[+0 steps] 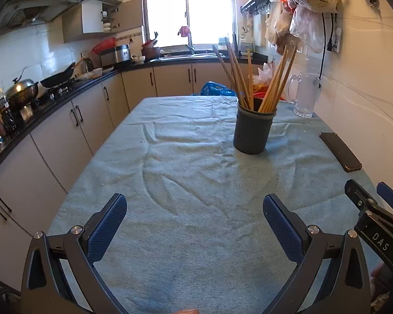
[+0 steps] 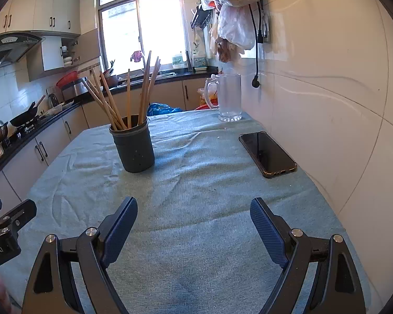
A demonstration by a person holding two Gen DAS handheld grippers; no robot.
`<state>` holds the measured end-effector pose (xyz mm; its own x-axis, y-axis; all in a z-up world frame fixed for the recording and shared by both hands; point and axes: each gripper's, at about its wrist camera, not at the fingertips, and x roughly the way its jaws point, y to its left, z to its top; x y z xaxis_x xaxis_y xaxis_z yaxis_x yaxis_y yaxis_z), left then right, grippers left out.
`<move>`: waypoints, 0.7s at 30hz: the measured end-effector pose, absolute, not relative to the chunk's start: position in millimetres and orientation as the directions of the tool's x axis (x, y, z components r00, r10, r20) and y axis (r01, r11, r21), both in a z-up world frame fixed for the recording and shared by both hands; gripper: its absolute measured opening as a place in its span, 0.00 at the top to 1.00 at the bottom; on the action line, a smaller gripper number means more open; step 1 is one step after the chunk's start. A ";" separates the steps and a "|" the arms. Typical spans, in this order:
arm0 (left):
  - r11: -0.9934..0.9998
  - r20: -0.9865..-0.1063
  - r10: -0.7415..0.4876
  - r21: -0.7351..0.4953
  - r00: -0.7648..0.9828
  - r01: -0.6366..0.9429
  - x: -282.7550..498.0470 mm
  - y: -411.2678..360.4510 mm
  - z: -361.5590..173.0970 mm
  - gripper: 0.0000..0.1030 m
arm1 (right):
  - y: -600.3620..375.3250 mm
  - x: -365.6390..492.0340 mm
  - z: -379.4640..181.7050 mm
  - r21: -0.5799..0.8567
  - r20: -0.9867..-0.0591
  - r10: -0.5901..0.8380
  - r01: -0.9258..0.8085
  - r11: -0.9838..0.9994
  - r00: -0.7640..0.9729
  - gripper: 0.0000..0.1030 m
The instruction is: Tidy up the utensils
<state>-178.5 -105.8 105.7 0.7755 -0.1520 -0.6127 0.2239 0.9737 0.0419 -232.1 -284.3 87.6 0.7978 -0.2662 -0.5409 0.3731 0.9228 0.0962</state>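
A dark grey utensil holder [image 1: 252,130] stands upright on the table, with several wooden chopsticks [image 1: 238,76] fanned out of it. It also shows in the right wrist view [image 2: 133,147] with the chopsticks [image 2: 128,96]. My left gripper [image 1: 195,206] is open and empty, low over the cloth, well short of the holder. My right gripper [image 2: 194,209] is open and empty too, to the right of the holder and nearer than it. The right gripper also shows in the left wrist view [image 1: 374,196], beside the left one.
A light blue cloth [image 1: 191,162] covers the table. A black phone [image 2: 267,153] lies flat near the right wall. A clear glass mug [image 2: 229,96] stands at the far right corner. A kitchen counter with pans [image 1: 57,78] runs along the left.
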 end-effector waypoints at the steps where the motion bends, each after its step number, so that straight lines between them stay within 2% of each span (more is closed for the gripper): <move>1: 0.973 -0.619 -0.155 0.038 0.770 0.226 -177.8 -106.4 104.5 0.00 | -283.7 -230.8 87.6 0.095 -0.542 -0.266 0.372 0.923 0.797 0.12; 21: 0.973 -0.657 -0.167 0.009 0.735 0.229 -172.4 -101.5 95.8 0.00 | -275.8 -226.5 85.2 0.070 -0.543 -0.271 0.365 0.928 0.795 0.12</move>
